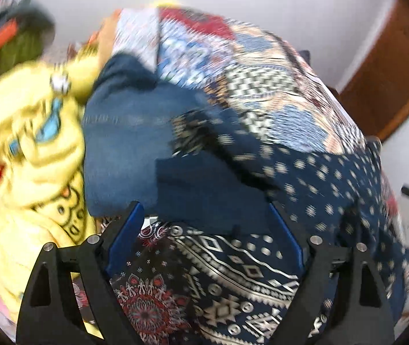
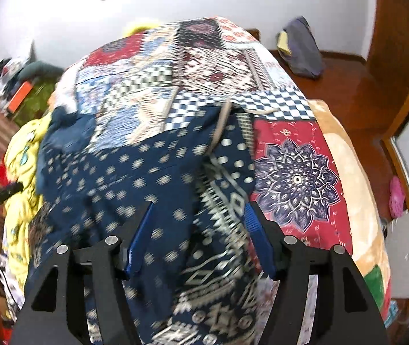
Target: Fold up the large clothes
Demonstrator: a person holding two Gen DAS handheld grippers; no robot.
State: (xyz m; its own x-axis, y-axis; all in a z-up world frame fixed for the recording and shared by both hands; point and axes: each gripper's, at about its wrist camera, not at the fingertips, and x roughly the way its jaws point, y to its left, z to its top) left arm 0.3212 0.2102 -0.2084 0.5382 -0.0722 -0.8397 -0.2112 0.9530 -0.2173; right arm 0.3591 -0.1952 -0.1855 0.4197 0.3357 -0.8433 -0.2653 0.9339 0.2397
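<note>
A large navy garment with white dot and geometric patterns (image 1: pixel 233 264) lies on a patchwork bedspread (image 1: pixel 261 80). It also shows in the right wrist view (image 2: pixel 135 178). A blue denim piece (image 1: pixel 124 143) lies to its left. My left gripper (image 1: pixel 204 221) is open, its blue-padded jaws wide apart over the navy cloth and the denim's edge. My right gripper (image 2: pixel 198 224) is open, jaws spread over the navy garment's patterned band. Neither holds cloth. Both views are blurred.
A yellow printed garment (image 1: pixel 37 149) is heaped at the left, also in the right wrist view (image 2: pixel 20 161). The patchwork bedspread (image 2: pixel 193 63) covers the bed, with a beige blanket (image 2: pixel 348 155) at its right edge. A grey bag (image 2: pixel 302 49) sits on the wooden floor.
</note>
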